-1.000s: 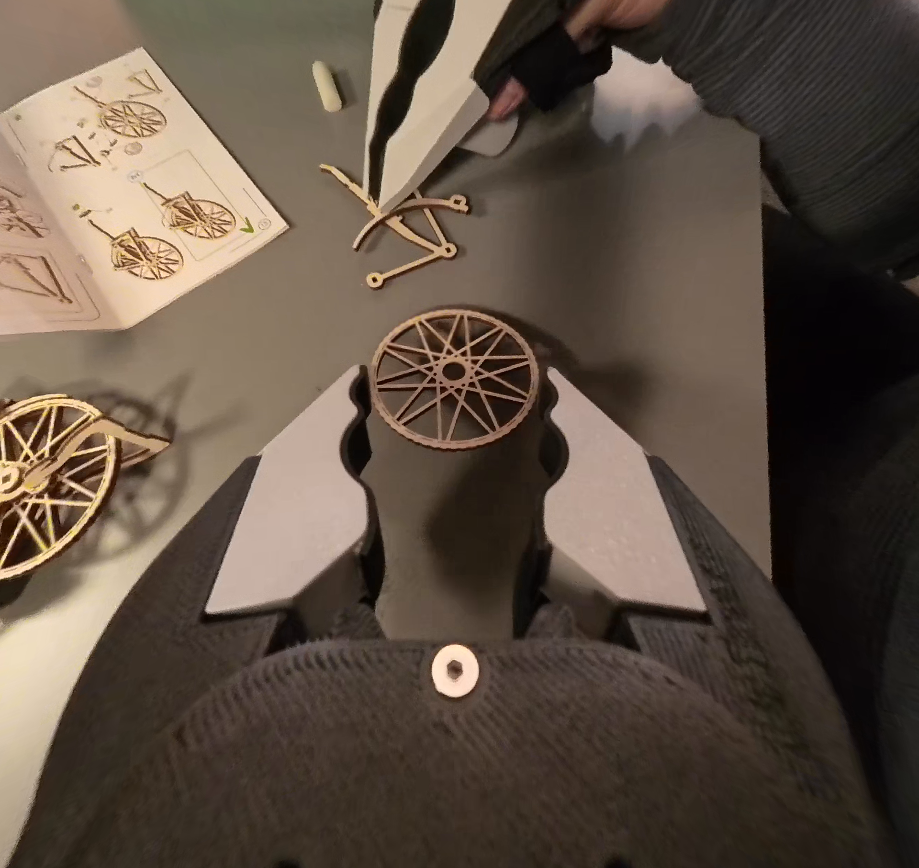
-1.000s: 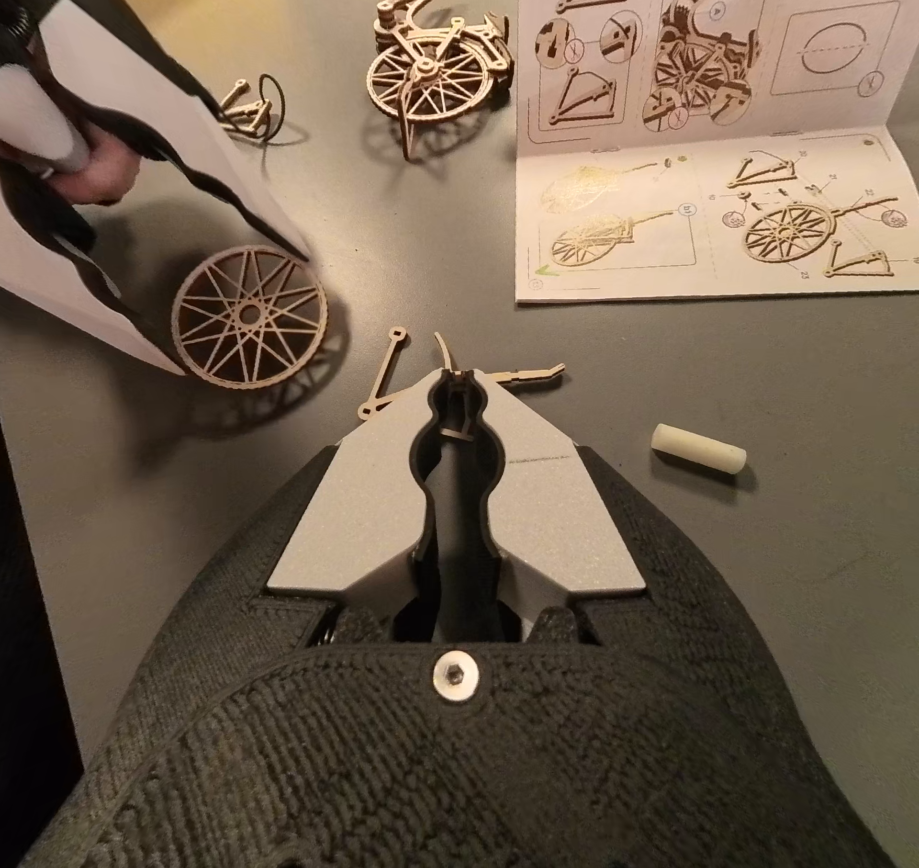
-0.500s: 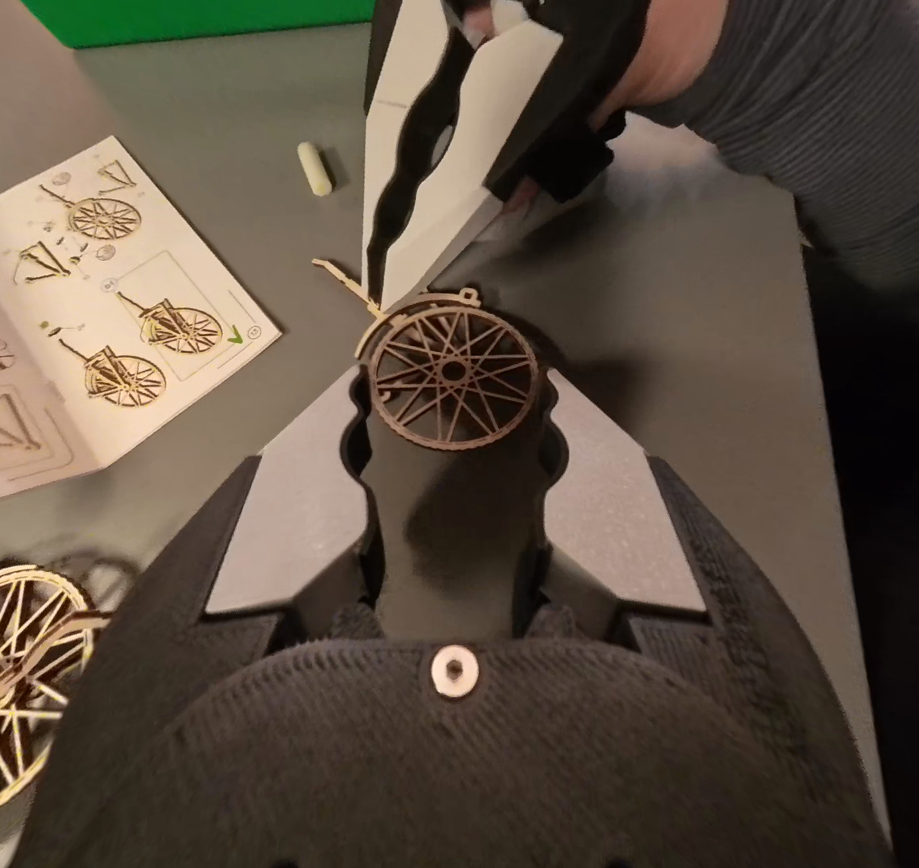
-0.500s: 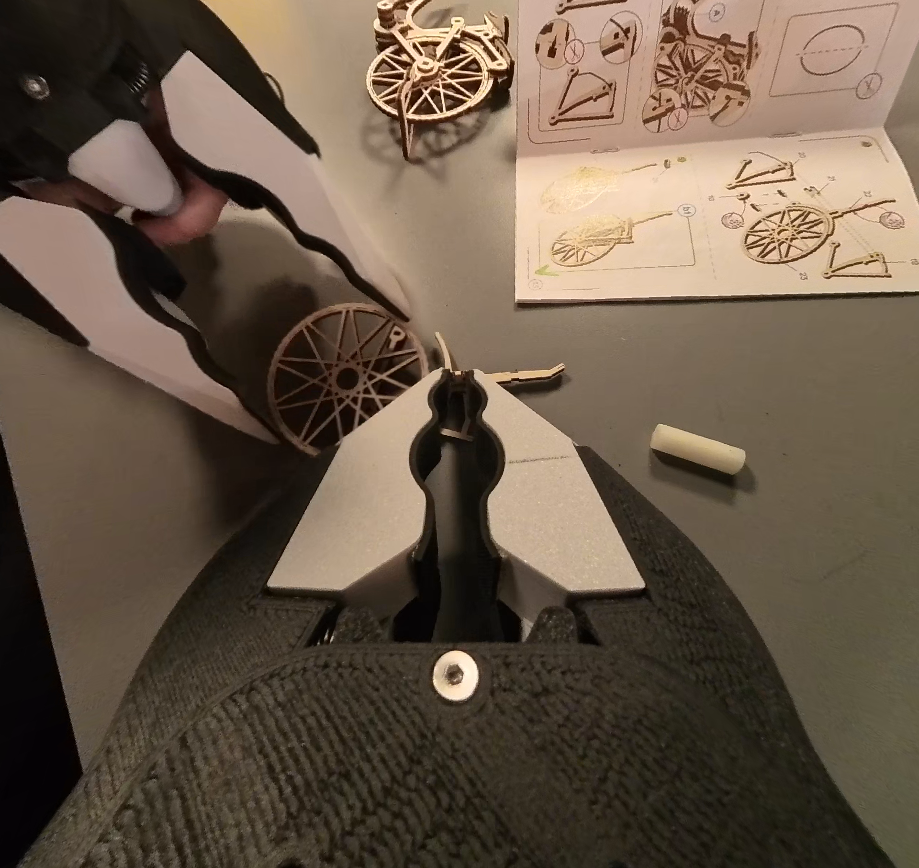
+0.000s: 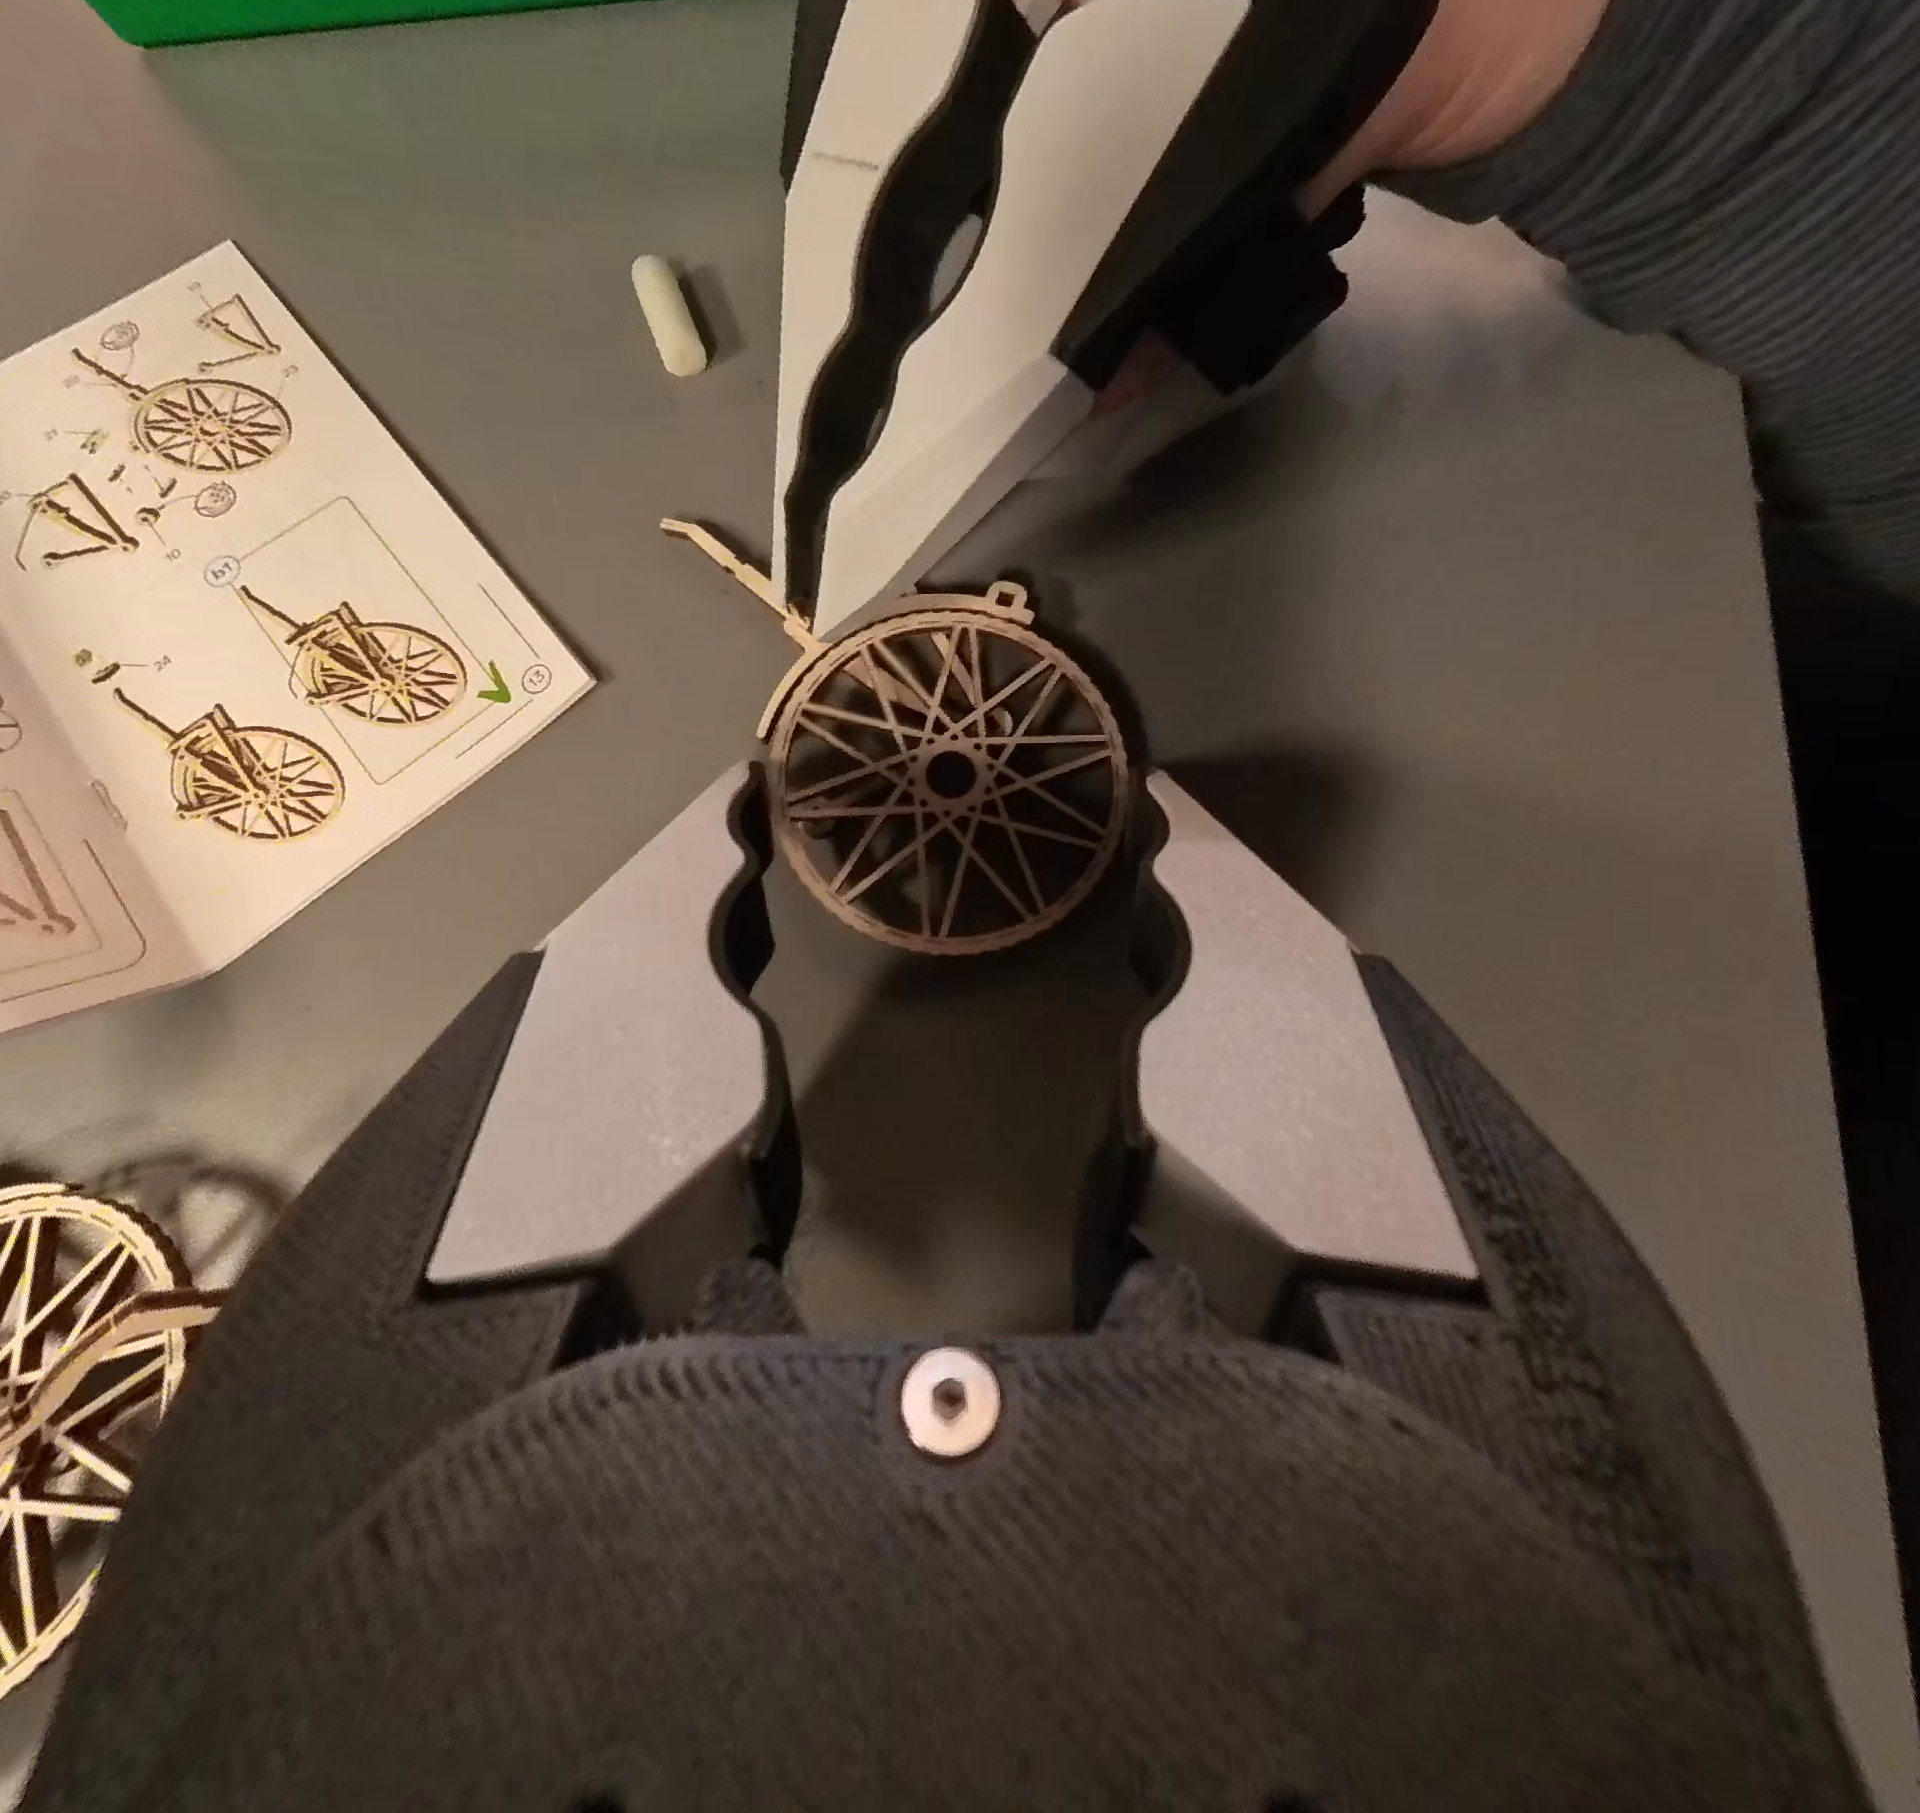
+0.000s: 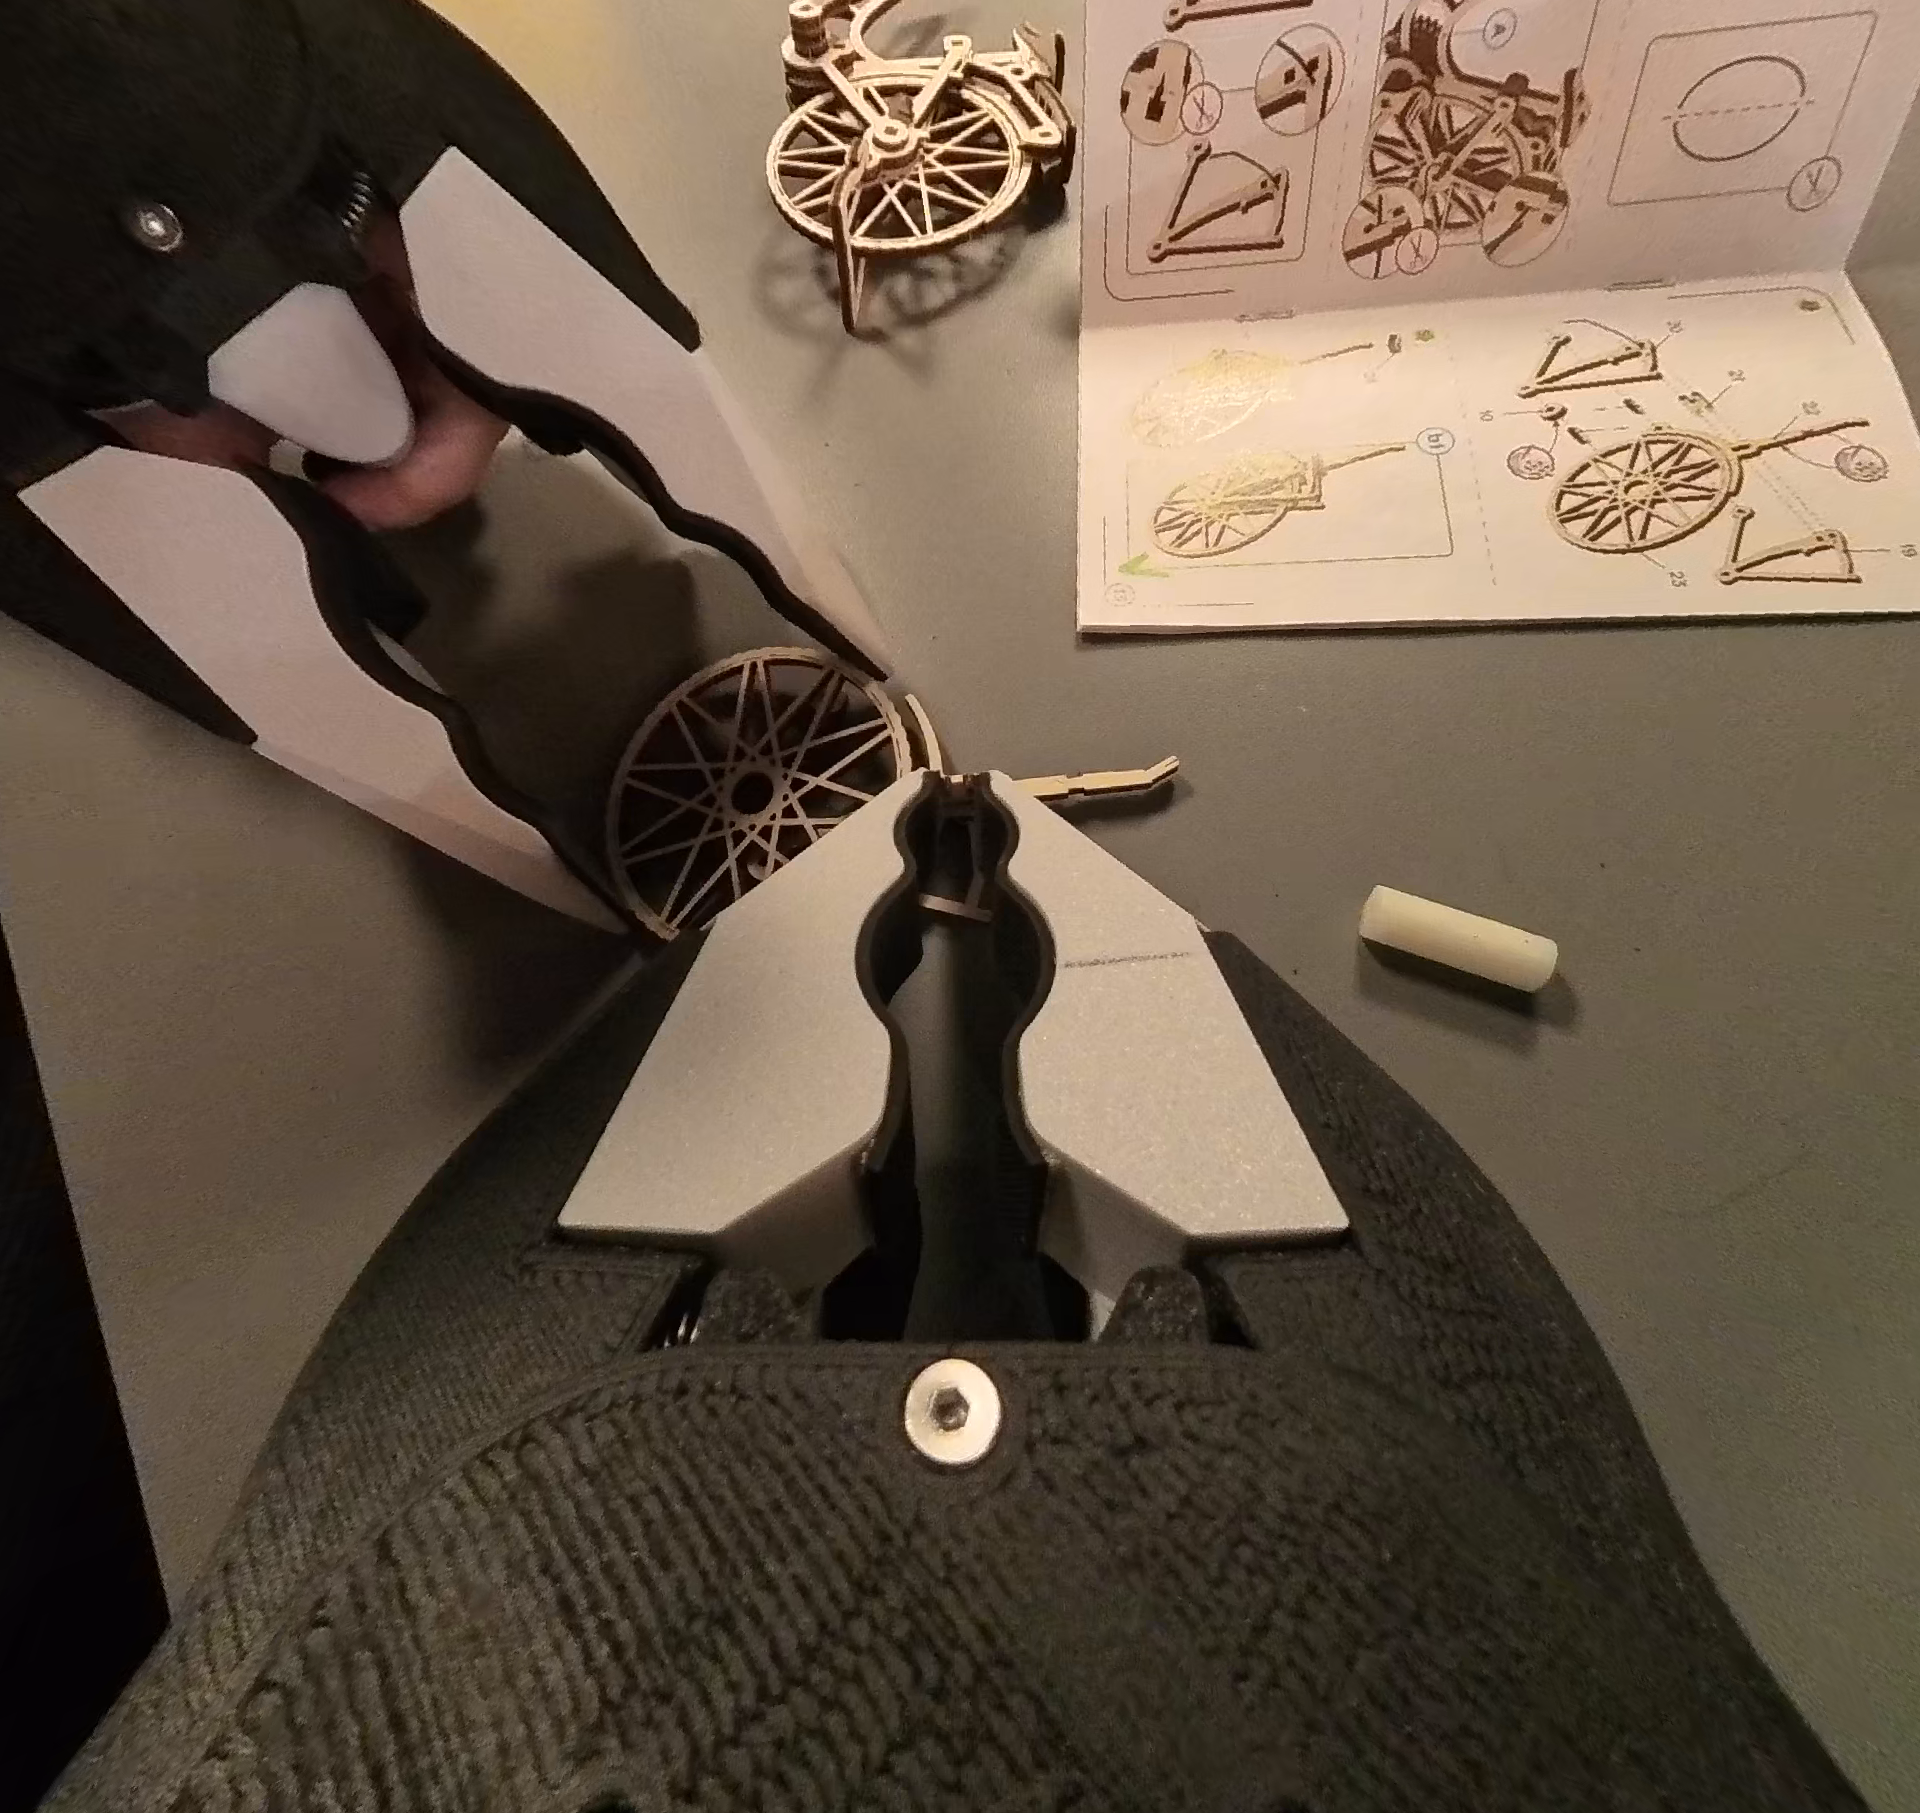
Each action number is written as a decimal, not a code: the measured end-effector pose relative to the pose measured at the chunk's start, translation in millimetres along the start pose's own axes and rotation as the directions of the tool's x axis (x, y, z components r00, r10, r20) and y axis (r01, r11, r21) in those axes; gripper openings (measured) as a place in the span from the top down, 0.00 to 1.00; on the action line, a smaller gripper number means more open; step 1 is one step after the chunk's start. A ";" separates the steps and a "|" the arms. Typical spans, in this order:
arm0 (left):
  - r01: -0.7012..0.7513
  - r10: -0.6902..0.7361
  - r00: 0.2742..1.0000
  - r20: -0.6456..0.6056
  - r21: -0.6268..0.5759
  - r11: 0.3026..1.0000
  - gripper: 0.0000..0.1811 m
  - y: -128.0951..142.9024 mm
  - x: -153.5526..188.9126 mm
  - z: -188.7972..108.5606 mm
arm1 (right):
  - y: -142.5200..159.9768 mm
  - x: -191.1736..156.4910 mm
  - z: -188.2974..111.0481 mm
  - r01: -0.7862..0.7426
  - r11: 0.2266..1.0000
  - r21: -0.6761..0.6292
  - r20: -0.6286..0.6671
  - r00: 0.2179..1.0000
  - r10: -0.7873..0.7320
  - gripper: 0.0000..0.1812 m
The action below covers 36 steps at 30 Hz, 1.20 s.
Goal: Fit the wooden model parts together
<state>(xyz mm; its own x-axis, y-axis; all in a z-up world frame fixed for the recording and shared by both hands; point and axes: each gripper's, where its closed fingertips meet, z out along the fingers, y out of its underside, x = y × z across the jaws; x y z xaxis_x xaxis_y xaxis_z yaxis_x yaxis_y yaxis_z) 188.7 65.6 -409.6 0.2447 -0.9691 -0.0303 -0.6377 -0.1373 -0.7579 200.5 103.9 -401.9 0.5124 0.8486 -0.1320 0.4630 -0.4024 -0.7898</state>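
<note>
The left gripper (image 5: 951,787) is pinching the wooden spoked wheel (image 5: 948,784) by its rim, jaws spread to the wheel's width, holding it upright above the grey table (image 5: 1403,724). The right gripper (image 6: 961,778) is nipping the thin wooden frame piece (image 6: 1101,779) with its jaws pressed nearly together, and the piece's curved arc is lying against the wheel's rim, though whether it is seated is hard to tell. Farther out, a white peg (image 6: 1460,950) is lying near the open instruction booklet (image 6: 1507,257), and a part-built wheel assembly (image 6: 914,137) is standing beyond
</note>
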 end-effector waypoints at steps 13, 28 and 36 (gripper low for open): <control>-0.004 0.004 1.000 -0.002 0.002 1.000 0.62 -1.0 0.7 1.3 | -0.1 0.1 0.1 0.000 1.000 0.000 0.000 1.000 0.000 0.98; 0.011 -0.010 1.000 -0.013 0.043 0.999 0.56 -1.8 1.9 -15.9 | -0.3 -0.8 -0.4 0.017 1.000 0.002 -0.007 1.000 -0.017 0.96; 0.017 -0.017 1.000 -0.017 0.019 1.000 0.54 6.8 1.6 -15.8 | -22.8 6.6 -20.8 -0.032 0.979 0.200 -0.015 0.999 0.035 0.88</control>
<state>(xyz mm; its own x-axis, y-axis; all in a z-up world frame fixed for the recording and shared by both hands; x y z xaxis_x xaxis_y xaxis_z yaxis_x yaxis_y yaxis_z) 173.2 59.9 -404.5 0.2430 -0.9700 -0.0063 -0.6196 -0.1502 -0.7704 208.3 111.6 -372.3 0.5393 0.8285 -0.1508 0.2926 -0.3522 -0.8890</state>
